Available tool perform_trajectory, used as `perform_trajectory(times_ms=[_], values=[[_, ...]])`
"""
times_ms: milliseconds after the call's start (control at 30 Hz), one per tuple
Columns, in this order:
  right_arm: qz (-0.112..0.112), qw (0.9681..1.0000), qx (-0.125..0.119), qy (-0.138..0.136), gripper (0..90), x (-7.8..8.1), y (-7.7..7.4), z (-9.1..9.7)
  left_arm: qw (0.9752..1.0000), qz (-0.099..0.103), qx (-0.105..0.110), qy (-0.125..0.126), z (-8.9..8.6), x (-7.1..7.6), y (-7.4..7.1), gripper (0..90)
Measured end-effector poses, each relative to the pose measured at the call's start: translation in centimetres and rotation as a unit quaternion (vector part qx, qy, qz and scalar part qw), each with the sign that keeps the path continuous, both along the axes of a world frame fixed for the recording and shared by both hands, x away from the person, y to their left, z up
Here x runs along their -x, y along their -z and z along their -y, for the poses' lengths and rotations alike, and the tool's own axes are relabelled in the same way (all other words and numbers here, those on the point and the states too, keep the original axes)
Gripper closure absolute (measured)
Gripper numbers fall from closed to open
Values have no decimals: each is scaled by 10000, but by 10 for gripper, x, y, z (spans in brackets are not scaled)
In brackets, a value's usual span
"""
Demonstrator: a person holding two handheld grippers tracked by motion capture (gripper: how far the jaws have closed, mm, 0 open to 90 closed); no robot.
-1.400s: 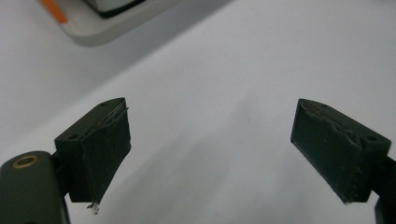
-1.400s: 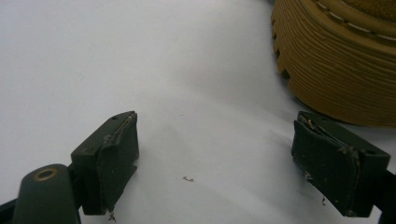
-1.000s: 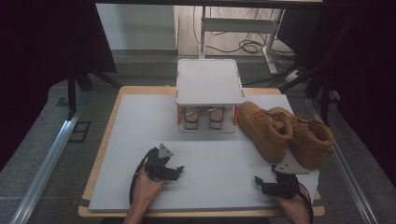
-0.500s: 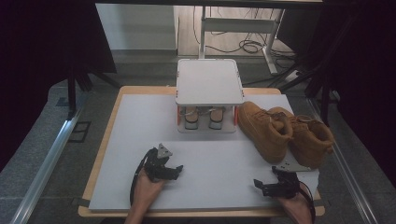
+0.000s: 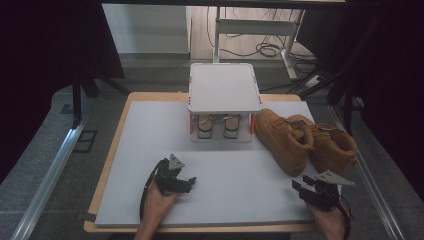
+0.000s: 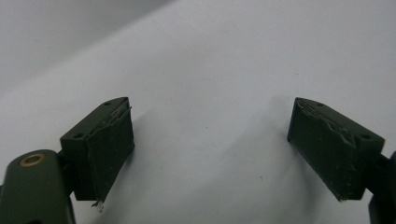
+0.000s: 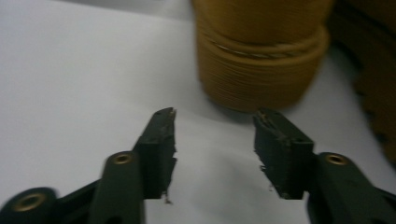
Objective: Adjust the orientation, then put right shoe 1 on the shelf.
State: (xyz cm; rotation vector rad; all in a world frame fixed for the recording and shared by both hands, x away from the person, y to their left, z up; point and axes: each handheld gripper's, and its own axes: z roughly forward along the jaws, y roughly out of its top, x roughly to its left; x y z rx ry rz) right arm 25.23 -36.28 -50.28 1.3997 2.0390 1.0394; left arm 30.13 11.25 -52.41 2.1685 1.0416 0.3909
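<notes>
Tan boots (image 5: 305,140) beside white rack (image 5: 224,87), sneakers (image 5: 218,125) inside lower tier

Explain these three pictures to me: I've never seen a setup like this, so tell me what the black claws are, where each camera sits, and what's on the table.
A person sits at a table holding a hand-operated gripper in each hand. The high view looks down from above: left gripper, right gripper. The other two pictures come from small cameras riding on the grippers, looking along their black jaws. The left gripper hangs open over bare white tabletop. The right gripper points at the toe of a tan boot; its jaws have just been closing, with nothing between them. On the table stand two tan boots and a small white rack with shoes under it. Nothing is held.
</notes>
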Motion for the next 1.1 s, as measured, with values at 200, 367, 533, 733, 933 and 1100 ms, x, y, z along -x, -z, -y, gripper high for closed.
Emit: perform_trajectory(times_ms=[200,367,533,733,933,1100], values=[[124,9995,141,239,696,0,-2,11,10000,19,-16,-3,0,0,0,142],[275,9984,293,405,827,-2,-4,15,10000,39,-24,-10,1,1,0,143],[247,9976,300,571,895,-14,-1,22,10000,66,-50,-6,1,1,0,143],[173,9966,415,687,896,-30,3,22,9999,83,-76,5,1,2,0,144],[175,9954,547,764,897,-42,5,17,9999,108,-81,-7,2,2,0,144],[202,9959,427,771,898,-40,7,18,9999,79,-73,6,1,2,0,144]])
